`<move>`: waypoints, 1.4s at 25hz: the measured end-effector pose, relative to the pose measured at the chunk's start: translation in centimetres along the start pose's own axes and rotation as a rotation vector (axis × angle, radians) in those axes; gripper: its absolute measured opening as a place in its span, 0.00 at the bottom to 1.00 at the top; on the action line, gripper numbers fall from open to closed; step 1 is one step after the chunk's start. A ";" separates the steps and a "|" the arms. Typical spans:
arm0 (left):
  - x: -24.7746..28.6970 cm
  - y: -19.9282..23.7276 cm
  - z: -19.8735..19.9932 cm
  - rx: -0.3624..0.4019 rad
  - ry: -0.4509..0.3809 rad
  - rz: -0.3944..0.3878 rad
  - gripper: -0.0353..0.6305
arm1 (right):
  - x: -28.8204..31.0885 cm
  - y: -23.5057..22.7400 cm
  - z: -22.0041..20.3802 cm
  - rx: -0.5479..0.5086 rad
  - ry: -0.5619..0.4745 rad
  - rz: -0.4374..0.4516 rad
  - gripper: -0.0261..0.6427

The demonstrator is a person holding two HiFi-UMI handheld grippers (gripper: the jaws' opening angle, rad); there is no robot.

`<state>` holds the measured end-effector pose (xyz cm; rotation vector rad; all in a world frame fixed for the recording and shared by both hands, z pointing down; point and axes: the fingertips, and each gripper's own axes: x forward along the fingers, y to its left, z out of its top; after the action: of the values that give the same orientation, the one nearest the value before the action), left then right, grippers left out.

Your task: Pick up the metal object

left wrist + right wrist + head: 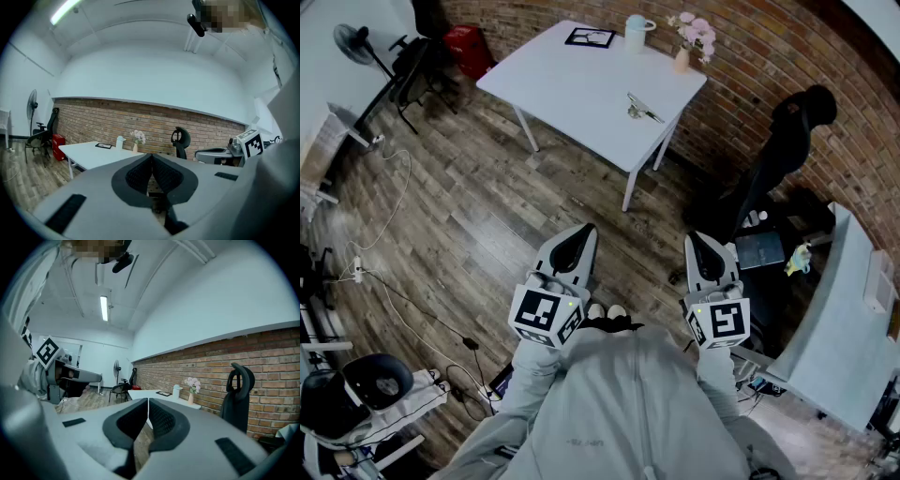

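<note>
I hold my left claw (584,232) and my right claw (697,240) out in front of my tummy, both pointing to 12 o'clock. My left claw is clenched tight. Its two black pads touch, and nothing is in between. My right claw is clenched too, pads together, with nothing in it.

The metal thing (643,109) is shiny and small. It lies flat on the white table (572,89), straight ahead of me at 12 o'clock and well apart from both claws. It sits near the table edge closest to the brick wall. I cannot tell just what kind of thing it is.

At the far end of the table stand a white jug (637,33) and pink flowers (694,36) in a little vase. A dark flat thing (589,37) lies by the jug, on its 9 o'clock side.

A black chair (789,141) stands at my 2 o'clock. A wood floor (478,216) lies between me and the table.
</note>
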<state>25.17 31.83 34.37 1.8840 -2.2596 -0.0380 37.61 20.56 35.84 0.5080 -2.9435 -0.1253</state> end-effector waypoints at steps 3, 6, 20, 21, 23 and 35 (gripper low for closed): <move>0.3 0.0 -0.2 -0.001 -0.002 0.023 0.09 | 0.4 -0.3 -0.6 0.015 0.004 0.018 0.08; 0.2 0.4 -0.4 -0.009 -0.003 0.050 0.09 | 1.1 -0.2 -0.9 0.019 0.003 0.049 0.08; 6.1 9.9 0.8 -0.025 -0.015 0.112 0.09 | 13.0 -1.4 -0.4 0.024 0.011 0.089 0.08; 6.9 11.1 1.1 -0.024 -0.015 0.108 0.09 | 14.3 -1.6 -0.2 0.025 0.013 0.080 0.08; 8.5 13.6 2.0 -0.016 -0.012 0.096 0.09 | 16.9 -2.0 0.4 0.029 0.015 0.062 0.08; 15.8 24.5 5.8 0.007 0.015 -0.011 0.09 | 28.2 -3.4 2.7 0.066 0.034 -0.068 0.08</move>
<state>-2.25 20.37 34.40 1.8943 -2.2425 -0.0177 12.06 7.94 36.57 0.6140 -2.9064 -0.0275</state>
